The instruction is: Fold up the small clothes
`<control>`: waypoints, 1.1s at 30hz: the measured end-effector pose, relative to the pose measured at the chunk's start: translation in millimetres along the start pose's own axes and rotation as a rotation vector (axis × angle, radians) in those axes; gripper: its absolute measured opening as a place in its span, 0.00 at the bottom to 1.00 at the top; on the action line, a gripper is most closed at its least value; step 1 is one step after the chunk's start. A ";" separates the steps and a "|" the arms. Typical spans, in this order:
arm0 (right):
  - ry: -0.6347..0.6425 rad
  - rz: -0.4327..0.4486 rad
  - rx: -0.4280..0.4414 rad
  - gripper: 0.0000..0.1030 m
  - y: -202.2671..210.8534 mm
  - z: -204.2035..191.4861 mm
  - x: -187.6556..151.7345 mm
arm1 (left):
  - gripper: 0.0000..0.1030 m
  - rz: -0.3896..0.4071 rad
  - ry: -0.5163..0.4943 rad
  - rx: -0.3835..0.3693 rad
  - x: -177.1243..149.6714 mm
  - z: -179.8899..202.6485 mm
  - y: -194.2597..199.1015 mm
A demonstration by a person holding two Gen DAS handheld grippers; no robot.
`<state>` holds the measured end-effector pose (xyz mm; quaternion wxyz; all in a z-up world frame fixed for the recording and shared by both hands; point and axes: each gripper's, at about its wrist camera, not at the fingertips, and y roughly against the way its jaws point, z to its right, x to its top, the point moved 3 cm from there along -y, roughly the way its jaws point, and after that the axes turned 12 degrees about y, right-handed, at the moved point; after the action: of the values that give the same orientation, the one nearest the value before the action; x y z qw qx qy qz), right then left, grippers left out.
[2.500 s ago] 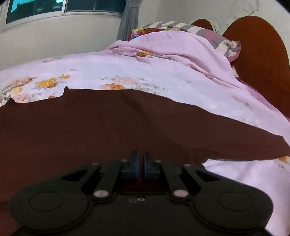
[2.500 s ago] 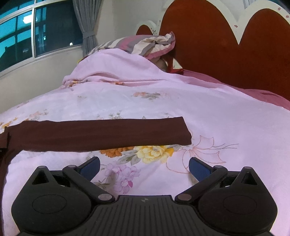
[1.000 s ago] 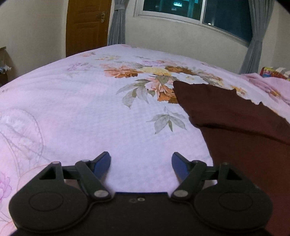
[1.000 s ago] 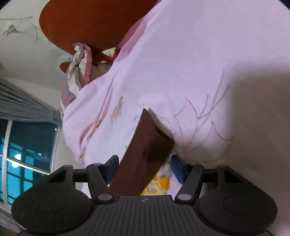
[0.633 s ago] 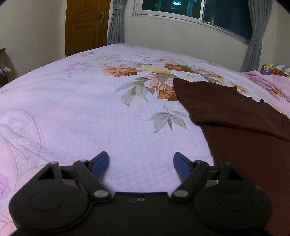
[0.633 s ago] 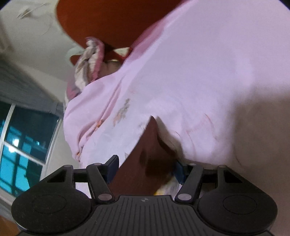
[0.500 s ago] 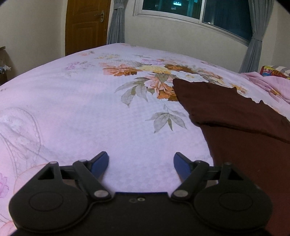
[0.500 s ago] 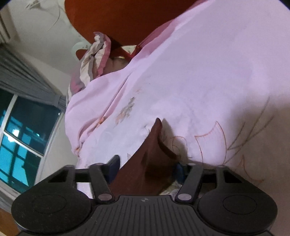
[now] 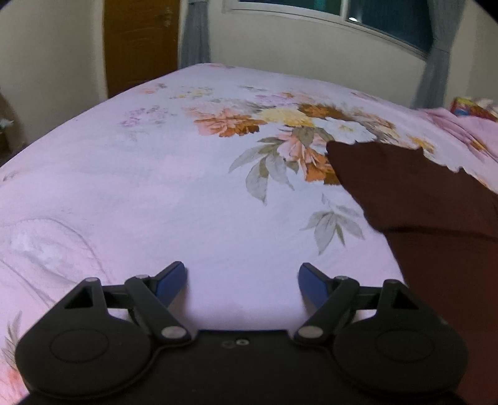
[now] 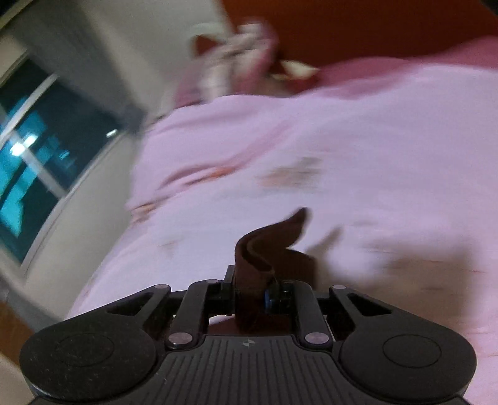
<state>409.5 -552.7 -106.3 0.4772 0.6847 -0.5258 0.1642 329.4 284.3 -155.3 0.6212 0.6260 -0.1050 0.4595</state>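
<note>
A dark brown garment (image 9: pixel 420 199) lies spread on the pink floral bedspread (image 9: pixel 155 187), filling the right side of the left wrist view. My left gripper (image 9: pixel 242 280) hovers open over bare bedspread to the left of it, with nothing between its blue pads. In the right wrist view, a bunched end of the brown garment (image 10: pixel 267 246) sticks up between the pads. My right gripper (image 10: pixel 252 289) has its jaws closing and pinched on that cloth, lifted above the bed. This view is blurred by motion.
A dark red headboard (image 10: pixel 373 28) and a striped pillow (image 10: pixel 236 53) stand at the bed's far end. A window (image 10: pixel 34 149) with grey curtains lines the wall. A wooden door (image 9: pixel 140 43) stands beyond the bed's corner.
My right gripper has closed on the garment's end, rolled back toward upright and lifted the cloth. My left gripper has shifted a little, staying open.
</note>
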 end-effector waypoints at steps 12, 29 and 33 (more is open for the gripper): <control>0.361 -0.102 0.486 0.15 -65.0 -354.6 -98.2 | 0.78 0.002 -0.010 0.034 -32.4 -73.3 53.7; 0.748 -0.326 0.732 0.15 -72.9 -502.5 -342.1 | 0.80 0.040 0.062 -0.051 -49.0 -90.2 57.6; 0.775 -0.328 0.747 0.15 -53.6 -507.4 -351.8 | 0.80 0.046 0.066 -0.056 -51.1 -91.5 59.1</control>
<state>458.7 64.2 -138.8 0.3797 0.7697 -0.1048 0.5023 218.8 329.7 -168.9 0.6310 0.5901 -0.1118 0.4910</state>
